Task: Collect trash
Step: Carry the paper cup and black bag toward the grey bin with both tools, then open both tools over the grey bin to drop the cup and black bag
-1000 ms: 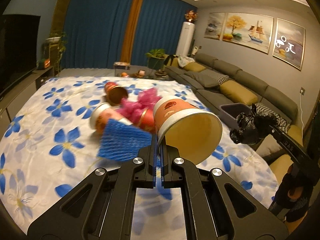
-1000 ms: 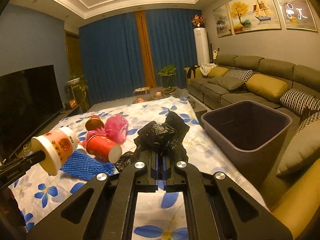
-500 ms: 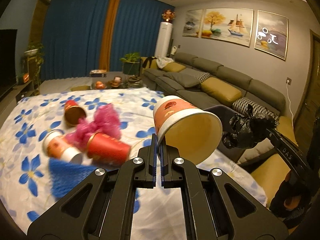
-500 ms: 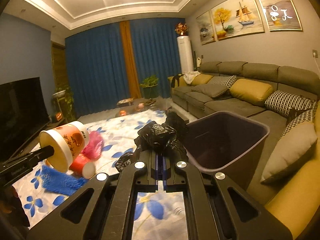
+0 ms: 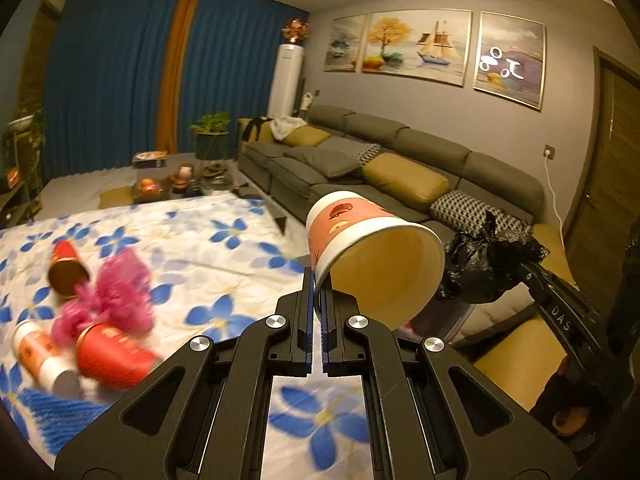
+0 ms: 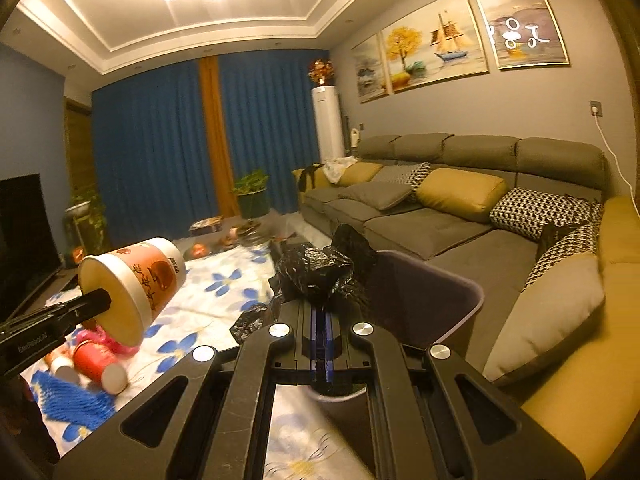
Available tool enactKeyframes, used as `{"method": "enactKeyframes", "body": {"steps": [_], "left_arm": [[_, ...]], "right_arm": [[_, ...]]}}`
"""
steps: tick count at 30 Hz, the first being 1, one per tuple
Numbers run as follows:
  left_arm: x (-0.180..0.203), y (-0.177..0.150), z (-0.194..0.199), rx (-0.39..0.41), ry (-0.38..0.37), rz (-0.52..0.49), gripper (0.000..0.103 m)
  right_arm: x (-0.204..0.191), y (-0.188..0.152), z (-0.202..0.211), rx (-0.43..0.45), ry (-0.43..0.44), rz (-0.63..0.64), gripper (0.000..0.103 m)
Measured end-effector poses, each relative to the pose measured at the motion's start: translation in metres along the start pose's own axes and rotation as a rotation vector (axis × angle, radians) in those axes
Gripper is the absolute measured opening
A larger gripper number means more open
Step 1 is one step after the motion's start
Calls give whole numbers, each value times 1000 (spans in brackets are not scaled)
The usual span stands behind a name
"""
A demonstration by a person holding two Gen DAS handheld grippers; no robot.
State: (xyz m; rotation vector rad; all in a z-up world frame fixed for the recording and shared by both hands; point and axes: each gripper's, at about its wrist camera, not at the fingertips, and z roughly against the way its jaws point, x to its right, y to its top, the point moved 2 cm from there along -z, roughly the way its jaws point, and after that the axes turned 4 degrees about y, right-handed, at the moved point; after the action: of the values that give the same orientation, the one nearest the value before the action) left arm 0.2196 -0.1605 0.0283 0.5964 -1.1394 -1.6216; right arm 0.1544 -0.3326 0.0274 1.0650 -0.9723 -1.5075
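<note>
My left gripper point(image 5: 316, 292) is shut on the rim of a large orange-and-white paper cup point(image 5: 360, 240), held in the air with its mouth toward the camera. The cup also shows in the right wrist view point(image 6: 132, 280). My right gripper point(image 6: 320, 312) is shut on a crumpled black plastic bag point(image 6: 320, 268), held over the near rim of a dark bin point(image 6: 448, 300). The bag also shows in the left wrist view point(image 5: 484, 260). In that view the bin is mostly hidden behind the cup.
On the flowered cloth point(image 5: 224, 260) lie a red cup point(image 5: 112, 360), a white-and-orange cup point(image 5: 40, 360), a brown-mouthed cup point(image 5: 64, 264), a pink net point(image 5: 116, 292) and a blue net point(image 5: 52, 416). A grey sofa point(image 6: 460, 208) with cushions runs along the right.
Both grippers have swung right and risen, away from the table trash. The bag has moved from beside the bin to over its near rim. The cup has followed toward the bin.
</note>
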Motion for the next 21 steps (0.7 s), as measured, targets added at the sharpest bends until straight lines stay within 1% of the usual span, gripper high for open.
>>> {"method": "enactKeyframes", "body": {"steps": [8, 13, 21], "left_arm": [[28, 10, -39, -17, -46, -17, 2], [42, 11, -62, -37, -71, -25, 2], [55, 12, -85, -50, -96, -26, 2]], "right_arm": [[25, 8, -17, 5, -59, -10, 4], [28, 9, -22, 4, -78, -13, 4], [33, 6, -33, -3, -95, -23, 4]]}}
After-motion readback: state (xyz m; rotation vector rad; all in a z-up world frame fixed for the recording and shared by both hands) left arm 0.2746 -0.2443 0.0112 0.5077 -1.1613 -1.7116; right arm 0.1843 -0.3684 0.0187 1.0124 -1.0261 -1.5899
